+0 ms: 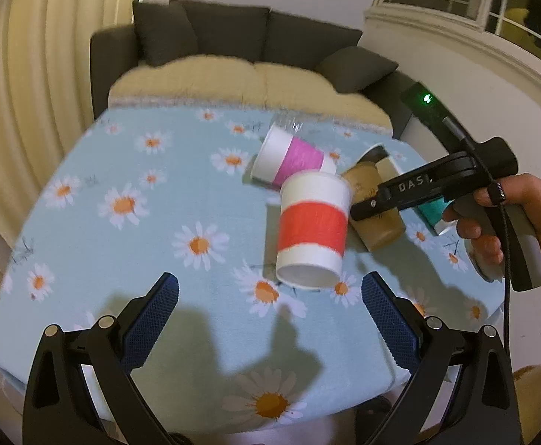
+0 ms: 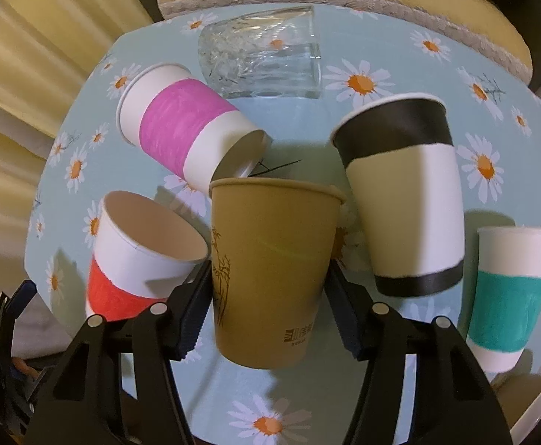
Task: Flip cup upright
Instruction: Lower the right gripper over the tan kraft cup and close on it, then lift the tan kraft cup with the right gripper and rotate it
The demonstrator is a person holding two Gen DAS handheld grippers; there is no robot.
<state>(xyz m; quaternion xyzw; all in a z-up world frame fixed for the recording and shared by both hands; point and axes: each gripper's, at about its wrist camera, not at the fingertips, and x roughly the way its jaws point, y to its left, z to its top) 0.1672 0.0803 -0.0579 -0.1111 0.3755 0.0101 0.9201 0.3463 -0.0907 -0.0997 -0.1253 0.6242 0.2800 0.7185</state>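
Several cups lie on their sides on a daisy-print table point(image 1: 129, 155). A brown paper cup point(image 2: 270, 270) lies between the fingers of my right gripper point(image 2: 266, 274), which is shut on it; it also shows in the left wrist view point(image 1: 376, 218). A red-banded white cup point(image 1: 313, 230) point(image 2: 140, 256) lies in front of my left gripper point(image 1: 270, 293), which is open and empty, a little short of the cup. My right gripper point(image 1: 359, 209) reaches in from the right.
A pink-banded cup point(image 1: 292, 157) point(image 2: 192, 137), a black-banded cup point(image 2: 411, 193), a teal-banded cup point(image 2: 508, 296) and a clear glass point(image 2: 263, 52) also lie on the table. A sofa point(image 1: 241, 48) stands behind the table's far edge.
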